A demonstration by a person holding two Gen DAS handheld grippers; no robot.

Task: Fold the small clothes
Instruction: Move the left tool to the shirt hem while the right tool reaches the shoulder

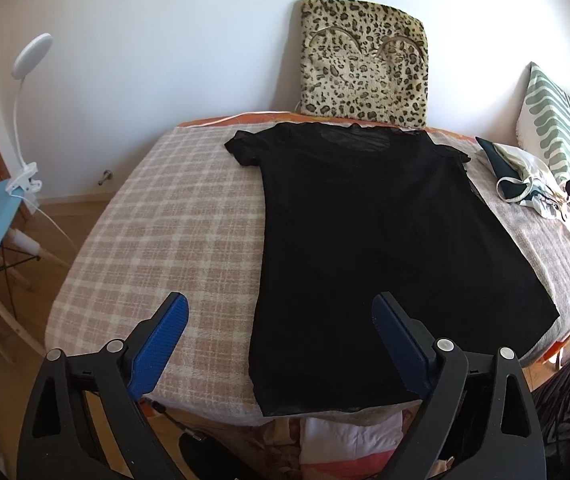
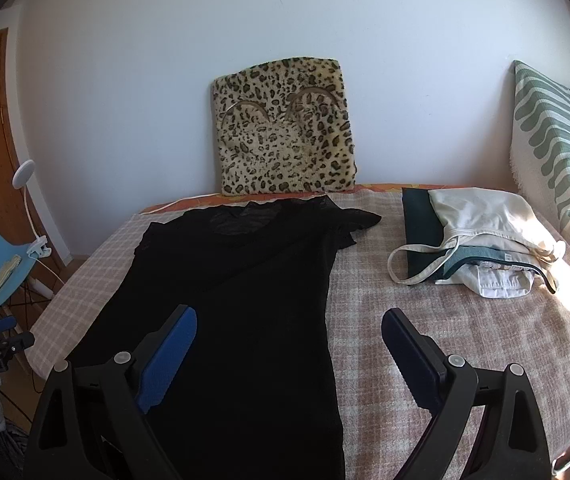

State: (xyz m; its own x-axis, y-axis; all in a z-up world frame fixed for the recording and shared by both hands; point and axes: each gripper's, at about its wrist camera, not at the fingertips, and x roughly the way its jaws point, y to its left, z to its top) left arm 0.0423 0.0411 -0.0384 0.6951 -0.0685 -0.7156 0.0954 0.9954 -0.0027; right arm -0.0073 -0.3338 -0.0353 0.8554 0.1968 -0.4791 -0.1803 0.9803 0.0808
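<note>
Black top (image 1: 365, 240) lies flat on the checked blanket (image 1: 165, 220), long axis running away from you — neck far, hem at the near edge. Your left gripper (image 1: 281, 340) straddles its left hem corner, your right gripper (image 2: 289, 348) its right side — both spread wide, holding nothing.

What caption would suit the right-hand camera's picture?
Open right gripper hovering over a black top spread flat on a checked blanket, small clothes piled beyond.

both views face wallward, sharing the black top (image 1: 365, 240).
</note>
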